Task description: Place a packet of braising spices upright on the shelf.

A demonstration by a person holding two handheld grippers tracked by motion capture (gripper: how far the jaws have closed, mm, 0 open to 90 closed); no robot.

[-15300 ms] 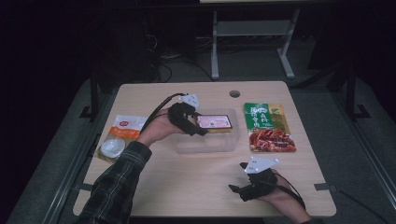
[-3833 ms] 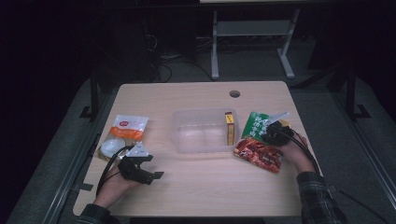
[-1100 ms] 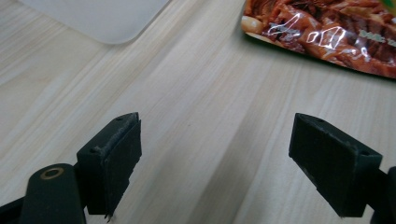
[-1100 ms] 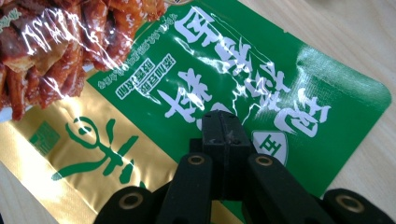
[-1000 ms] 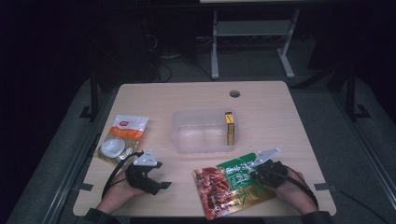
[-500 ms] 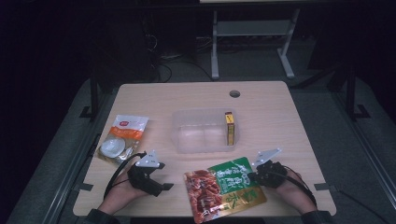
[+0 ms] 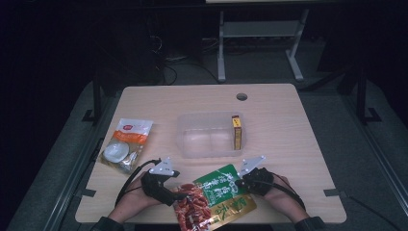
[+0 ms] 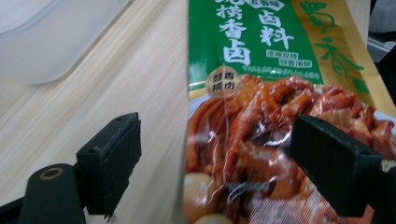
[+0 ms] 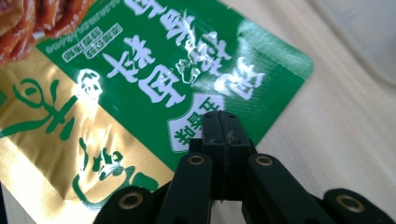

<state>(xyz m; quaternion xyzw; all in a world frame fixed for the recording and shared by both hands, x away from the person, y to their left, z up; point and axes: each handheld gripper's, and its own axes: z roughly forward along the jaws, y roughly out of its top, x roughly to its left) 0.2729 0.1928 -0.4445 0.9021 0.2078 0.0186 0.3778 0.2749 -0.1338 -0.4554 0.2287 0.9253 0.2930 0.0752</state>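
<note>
A snack packet [image 7: 211, 198], green and gold at one end with red food pictured at the other, lies tilted near the table's front edge. My right gripper [image 7: 239, 182] is shut on the packet's green corner [image 9: 140, 70]; its jaws [image 9: 220, 125] meet flat on the foil. My left gripper [image 7: 179, 192] stands open at the packet's red end. In the left gripper view, the packet [image 8: 280, 93] lies partly between the wide jaws of the left gripper [image 8: 219, 158], and neither pad presses on it.
A clear plastic container [image 7: 192, 126] sits mid-table with a small yellow box [image 7: 236, 132] standing at its right end. A white and orange pouch [image 7: 126, 144] lies at the left. A cable hole [image 7: 241, 96] is at the back. The container's wall [image 8: 46, 37] is close to the left gripper.
My right gripper has carried the packet leftward along the front edge. My left gripper has shifted right, and the packet's red end now lies between its jaws.
</note>
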